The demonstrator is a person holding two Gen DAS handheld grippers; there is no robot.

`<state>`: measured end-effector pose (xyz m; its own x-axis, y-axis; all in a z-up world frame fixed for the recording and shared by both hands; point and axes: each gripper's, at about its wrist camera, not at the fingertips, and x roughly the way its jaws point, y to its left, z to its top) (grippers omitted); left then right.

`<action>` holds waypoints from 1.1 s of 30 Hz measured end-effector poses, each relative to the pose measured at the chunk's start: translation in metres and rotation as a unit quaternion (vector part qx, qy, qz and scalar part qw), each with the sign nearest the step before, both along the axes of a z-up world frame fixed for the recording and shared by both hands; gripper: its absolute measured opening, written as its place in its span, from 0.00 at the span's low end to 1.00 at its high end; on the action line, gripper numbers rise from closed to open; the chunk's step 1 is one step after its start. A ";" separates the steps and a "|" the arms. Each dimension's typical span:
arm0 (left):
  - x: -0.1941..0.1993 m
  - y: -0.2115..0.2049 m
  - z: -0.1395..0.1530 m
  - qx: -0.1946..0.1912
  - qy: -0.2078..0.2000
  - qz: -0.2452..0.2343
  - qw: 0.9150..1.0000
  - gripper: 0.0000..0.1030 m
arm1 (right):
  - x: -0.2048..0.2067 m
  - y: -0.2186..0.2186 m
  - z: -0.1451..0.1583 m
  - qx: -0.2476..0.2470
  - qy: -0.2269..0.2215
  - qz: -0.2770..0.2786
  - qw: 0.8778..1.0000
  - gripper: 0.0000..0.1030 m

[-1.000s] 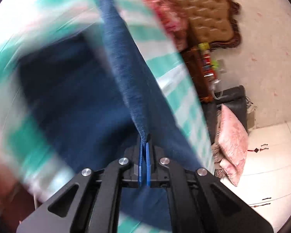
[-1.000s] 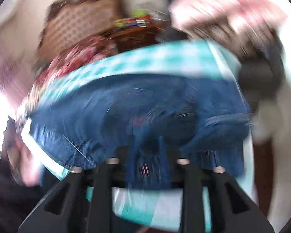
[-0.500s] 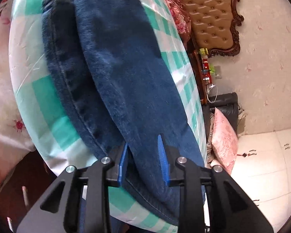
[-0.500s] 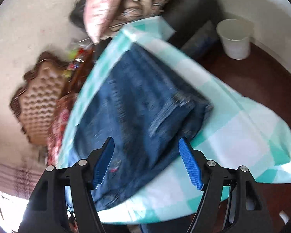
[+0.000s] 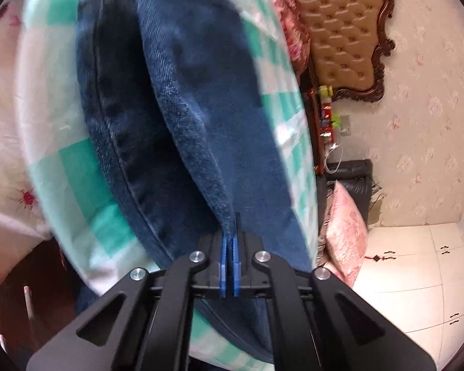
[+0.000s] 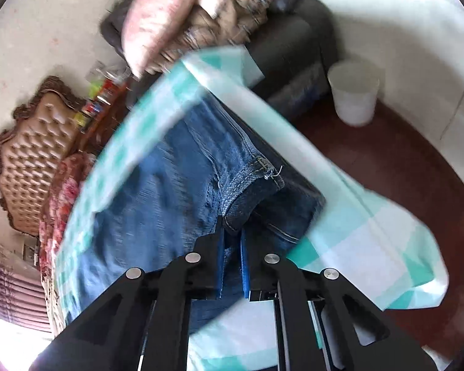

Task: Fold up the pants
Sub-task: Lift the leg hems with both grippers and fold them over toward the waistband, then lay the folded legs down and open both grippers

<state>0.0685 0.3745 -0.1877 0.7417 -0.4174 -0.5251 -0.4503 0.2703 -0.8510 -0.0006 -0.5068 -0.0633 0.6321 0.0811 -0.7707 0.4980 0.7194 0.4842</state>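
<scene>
left gripper (image 5: 229, 241) jaws pinching jeans (image 5: 201, 99) fold edge; right gripper (image 6: 232, 244) jaws pinching waistband; likely to lift both ends together

no readable text, labels or numbers

One pair of jeans (image 5: 219, 99) lies on one checked cloth (image 5: 77, 179); beside the cloth, one white bin (image 6: 354, 92), one pink cushion (image 5: 345, 232), one tufted headboard (image 5: 340, 31).
</scene>
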 end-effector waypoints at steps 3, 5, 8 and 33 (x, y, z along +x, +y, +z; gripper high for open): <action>-0.012 -0.003 0.014 0.011 -0.001 0.000 1.000 0.02 | -0.010 0.002 0.017 -0.031 -0.008 -0.004 0.999 0.08; -0.013 -0.004 0.006 0.015 0.008 -0.006 1.000 0.02 | -0.005 0.001 0.000 -0.044 0.023 -0.004 0.999 0.08; -0.014 -0.003 -0.015 -0.006 0.032 0.001 0.999 0.02 | -0.001 -0.002 -0.028 -0.037 0.059 -0.005 0.998 0.08; -0.046 0.077 0.003 0.075 0.020 0.082 0.994 0.03 | 0.002 0.014 -0.043 -0.104 0.081 0.003 0.991 0.06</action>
